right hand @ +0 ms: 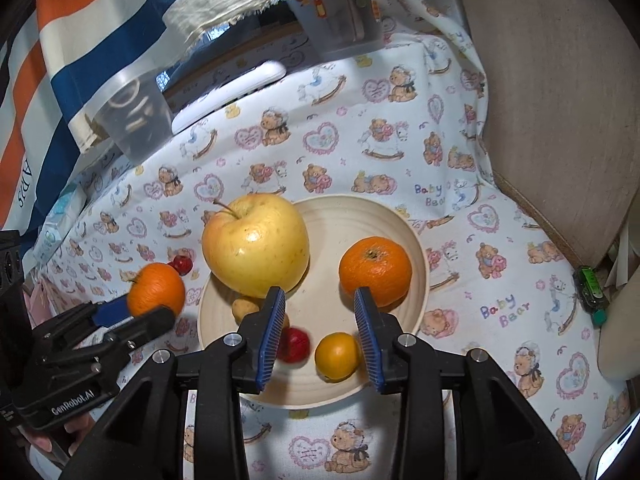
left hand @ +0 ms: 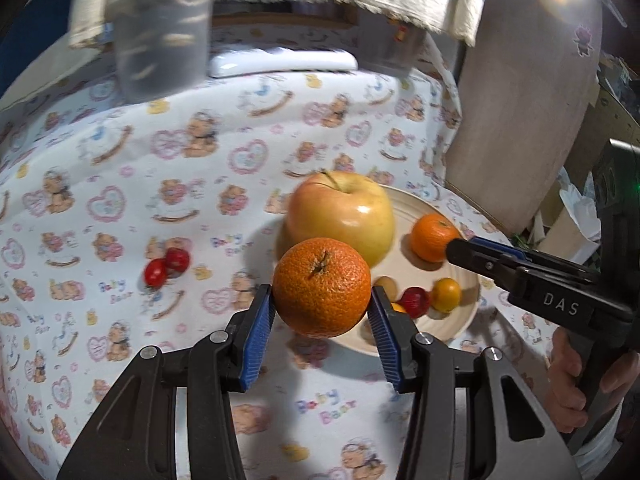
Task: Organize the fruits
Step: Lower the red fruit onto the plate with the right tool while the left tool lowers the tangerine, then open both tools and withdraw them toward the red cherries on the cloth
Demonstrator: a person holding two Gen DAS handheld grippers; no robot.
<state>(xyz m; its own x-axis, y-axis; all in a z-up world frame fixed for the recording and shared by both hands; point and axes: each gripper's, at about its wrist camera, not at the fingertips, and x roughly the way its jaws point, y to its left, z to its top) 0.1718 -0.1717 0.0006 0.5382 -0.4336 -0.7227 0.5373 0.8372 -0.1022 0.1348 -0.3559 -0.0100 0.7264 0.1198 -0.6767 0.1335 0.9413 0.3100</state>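
My left gripper is shut on a large orange and holds it above the cloth, just left of the cream plate. It also shows in the right wrist view. The plate holds a yellow apple, a second orange, a red cherry tomato, a small yellow fruit and a small tan fruit. My right gripper is open and empty above the plate. Two red cherry tomatoes lie on the cloth left of the plate.
A teddy-bear print cloth covers the table. Clear plastic containers and a white flat object stand at the back. A beige chair cushion is at the right. A phone corner shows at bottom right.
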